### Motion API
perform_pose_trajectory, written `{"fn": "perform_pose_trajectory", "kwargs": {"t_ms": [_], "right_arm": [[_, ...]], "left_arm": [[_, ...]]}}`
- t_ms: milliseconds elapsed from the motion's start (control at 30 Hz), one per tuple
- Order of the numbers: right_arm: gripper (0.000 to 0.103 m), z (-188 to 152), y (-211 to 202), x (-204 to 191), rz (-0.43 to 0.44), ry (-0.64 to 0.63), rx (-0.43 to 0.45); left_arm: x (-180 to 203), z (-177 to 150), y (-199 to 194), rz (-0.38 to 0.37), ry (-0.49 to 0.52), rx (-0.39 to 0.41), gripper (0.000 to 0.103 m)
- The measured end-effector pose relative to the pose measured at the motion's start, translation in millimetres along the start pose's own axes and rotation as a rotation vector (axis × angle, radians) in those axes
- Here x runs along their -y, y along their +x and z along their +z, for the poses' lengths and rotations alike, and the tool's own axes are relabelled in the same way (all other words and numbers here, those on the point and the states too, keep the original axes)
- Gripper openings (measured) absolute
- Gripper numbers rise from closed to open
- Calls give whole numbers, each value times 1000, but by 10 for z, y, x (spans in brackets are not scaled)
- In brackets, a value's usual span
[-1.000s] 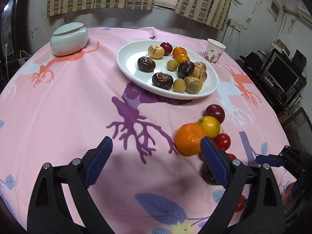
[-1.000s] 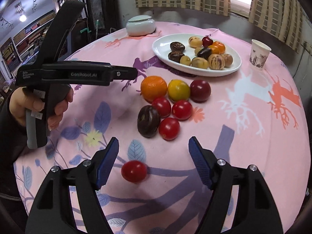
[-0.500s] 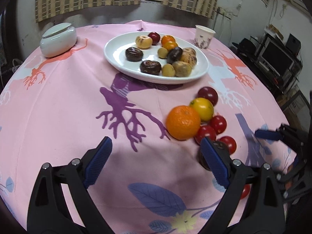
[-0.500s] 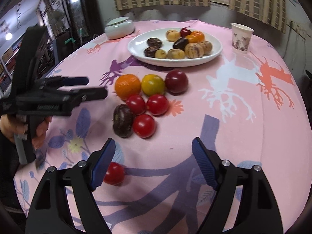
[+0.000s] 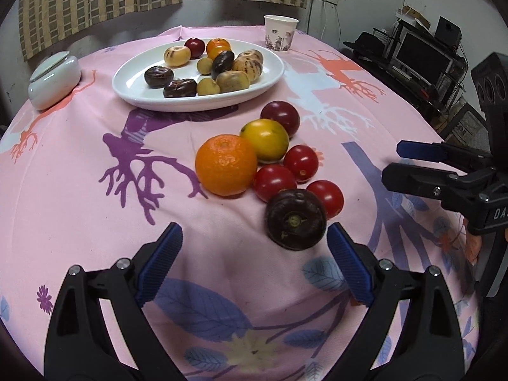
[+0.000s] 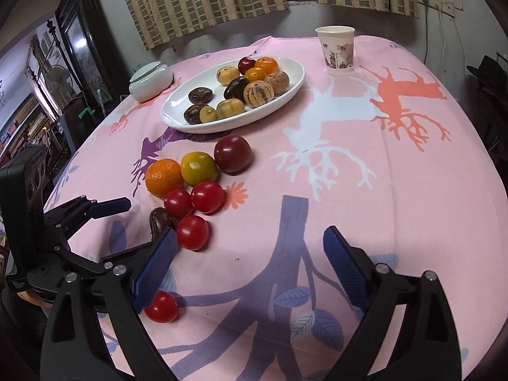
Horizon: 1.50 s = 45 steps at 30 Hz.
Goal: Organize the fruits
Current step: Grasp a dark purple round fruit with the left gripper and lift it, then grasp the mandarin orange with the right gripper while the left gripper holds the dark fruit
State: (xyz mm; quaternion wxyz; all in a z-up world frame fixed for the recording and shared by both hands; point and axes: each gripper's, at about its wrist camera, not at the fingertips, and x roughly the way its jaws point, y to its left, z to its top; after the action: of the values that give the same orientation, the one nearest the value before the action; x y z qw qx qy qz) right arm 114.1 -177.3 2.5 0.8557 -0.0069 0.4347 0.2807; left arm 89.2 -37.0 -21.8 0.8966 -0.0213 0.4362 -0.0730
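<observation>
Loose fruit lies in a cluster on the pink cloth: an orange point(image 5: 226, 165), a yellow fruit point(image 5: 265, 139), a dark red plum point(image 5: 281, 117), three red tomatoes point(image 5: 274, 182) and a dark purple fruit point(image 5: 295, 219). My left gripper point(image 5: 254, 247) is open, and the purple fruit lies just ahead of it, nearer the right finger. My right gripper point(image 6: 250, 241) has its jaws opening over bare cloth with nothing between them. A lone tomato point(image 6: 162, 306) lies outside its left finger. The white plate point(image 5: 133, 95) behind the cluster holds several fruits.
A paper cup point(image 6: 338, 49) stands at the back right of the table. A white lidded jar point(image 5: 52, 81) sits at the back left. Beyond the round table's edge are curtains, a dark cabinet on the left and electronics point(image 5: 422, 54) on the right.
My left gripper has swung toward the fruit cluster, so the purple fruit now lies right before it. My right gripper's jaws have widened and shifted right, leaving the lone tomato outside the left finger.
</observation>
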Motion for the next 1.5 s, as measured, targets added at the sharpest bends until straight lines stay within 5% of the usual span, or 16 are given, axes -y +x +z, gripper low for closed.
{"fn": "perform_pose_trajectory", "kwargs": {"t_ms": [300, 467, 533, 1133, 1300, 1500], "right_arm": [[93, -20, 4, -42, -3, -15, -4], [93, -23, 21, -54, -7, -20, -11], [93, -24, 27, -43, -9, -15, -14], [93, -40, 72, -58, -6, -29, -9], [93, -78, 0, -382, 32, -164, 60], [93, 25, 117, -781, 58, -242, 25]], "left_arm": [[58, -16, 136, -13, 10, -3, 84], [84, -11, 113, -45, 16, 10, 62], [106, -9, 102, -50, 27, 11, 44], [-167, -65, -269, -9, -6, 21, 44], [-367, -186, -397, 15, -27, 24, 44], [-629, -190, -521, 29, -72, 53, 44]]}}
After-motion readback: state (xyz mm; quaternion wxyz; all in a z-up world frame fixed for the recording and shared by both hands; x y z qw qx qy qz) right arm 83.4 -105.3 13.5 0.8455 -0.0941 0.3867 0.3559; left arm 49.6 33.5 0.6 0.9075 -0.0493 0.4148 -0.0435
